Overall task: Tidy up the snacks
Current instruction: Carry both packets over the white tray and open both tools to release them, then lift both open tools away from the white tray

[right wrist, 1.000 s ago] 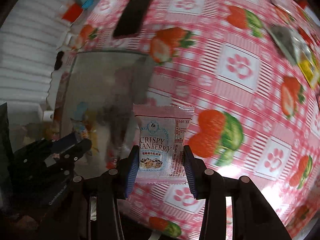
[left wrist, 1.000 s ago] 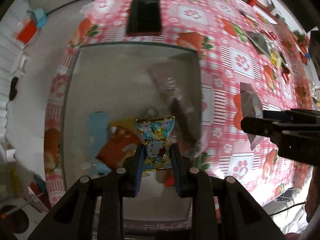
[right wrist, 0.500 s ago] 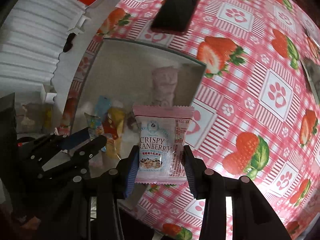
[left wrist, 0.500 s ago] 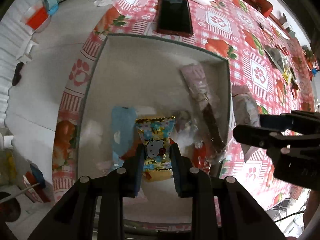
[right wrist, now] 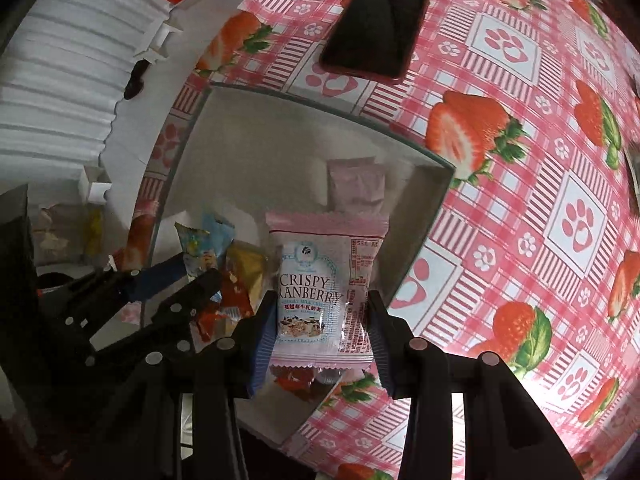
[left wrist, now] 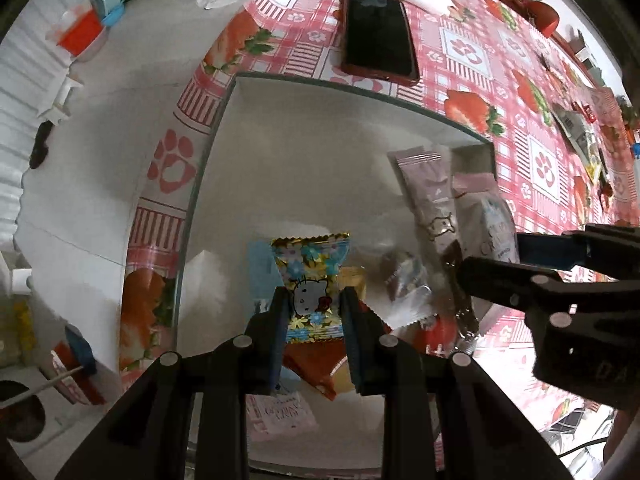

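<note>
Both my grippers hang over the clear storage box (left wrist: 224, 152) that stands at the table's edge on the strawberry-print tablecloth (right wrist: 520, 168).

My left gripper (left wrist: 314, 312) is clamped narrow on a cartoon-cat candy packet (left wrist: 310, 280), held upright between the pads above the box's near half, over the loose wrappers on its floor. My right gripper (right wrist: 322, 312) is closed to mid width on a "Crispy Cranberry" packet (right wrist: 324, 288), gripped at its lower side seams, just inside the box's right wall, in front of a pink packet (right wrist: 356, 184) that leans there.

A black phone (left wrist: 378, 36) lies beyond the box's far rim.

As I judge it, the step is the drop into the box. To do it well, I should bring each packet clear of the rim and of the other gripper, lower it toward a bare patch of floor, then part the pads fully so that the film does not cling.
</note>
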{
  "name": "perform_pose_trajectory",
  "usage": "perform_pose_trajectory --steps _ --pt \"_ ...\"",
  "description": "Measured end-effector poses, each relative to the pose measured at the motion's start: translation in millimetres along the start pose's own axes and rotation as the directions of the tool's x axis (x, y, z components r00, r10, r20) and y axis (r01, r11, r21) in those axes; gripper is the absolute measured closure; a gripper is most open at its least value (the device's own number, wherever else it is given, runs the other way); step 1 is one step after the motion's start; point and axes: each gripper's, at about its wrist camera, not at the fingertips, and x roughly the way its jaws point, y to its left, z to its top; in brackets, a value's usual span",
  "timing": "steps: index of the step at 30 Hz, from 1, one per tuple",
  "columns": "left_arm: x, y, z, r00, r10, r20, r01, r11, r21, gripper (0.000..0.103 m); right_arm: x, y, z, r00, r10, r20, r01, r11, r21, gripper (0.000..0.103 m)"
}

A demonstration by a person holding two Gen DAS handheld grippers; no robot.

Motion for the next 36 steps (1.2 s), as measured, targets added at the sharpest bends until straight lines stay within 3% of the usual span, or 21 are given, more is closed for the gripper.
perform_pose_trajectory --steps 3,5,6,7,8,10,12,18,20,21,36 --pt "1.7 0.2 1.5 1.0 0.014 0.001 -0.014 1.0 -0.001 0.072 5.8 1.3 4.0 1.0 -0.015 -0.015 0.015 1.0 0.004 0.058" --pt "2.5 0.0 1.8 1.0 0.02 0.001 -0.02 1.0 0.001 0.064 9.0 0.9 4.6 0.999 -0.02 -0.028 0.02 1.0 0.008 0.058" --pt "2.5 0.3 1.4 1.0 0.023 0.005 -0.023 1.0 -0.002 0.054 10.3 1.1 4.7 0.999 -0.02 -0.032 0.021 1.0 0.01 0.057" --pt "2.0 0.2 1.1 1.0 0.027 0.009 -0.027 1.0 -0.007 0.043 11.3 2.0 5.4 0.999 -0.021 -0.034 0.021 1.0 0.009 0.052" --pt "1.2 0.7 0.7 0.999 0.031 0.016 -0.031 0.999 -0.013 0.039 11.8 2.1 4.9 0.999 -0.023 -0.034 0.023 1.0 0.009 0.041" --pt "0.0 1.2 0.4 0.999 0.031 0.023 -0.03 0.999 -0.022 0.027 11.5 3.8 4.0 0.999 -0.027 -0.033 0.027 1.0 0.009 0.03" --pt "-1.1 2.0 -0.3 0.999 0.031 0.025 -0.031 0.999 -0.025 0.024 13.0 6.3 5.6 0.999 -0.028 -0.031 0.028 1.0 0.009 0.03" --pt "-1.7 4.0 -2.1 0.999 0.036 0.008 -0.035 0.999 -0.03 0.02 7.8 2.9 2.7 0.999 -0.034 -0.027 0.035 0.999 0.018 0.028" --pt "-1.6 1.8 -3.1 0.998 0.057 0.001 -0.057 0.998 -0.021 0.017 5.2 2.0 1.2 0.999 -0.043 -0.02 0.044 0.999 0.018 0.006" --pt "-1.1 0.8 -3.2 0.998 0.061 0.001 -0.061 0.998 -0.018 0.015 4.0 2.2 1.2 0.999 -0.048 -0.013 0.049 0.999 0.016 0.005" --pt "2.4 -17.7 -16.2 0.995 0.1 -0.001 -0.1 0.995 0.021 0.012 -1.7 4.8 -4.1 0.99 -0.138 0.011 0.138 0.99 0.017 0.001"
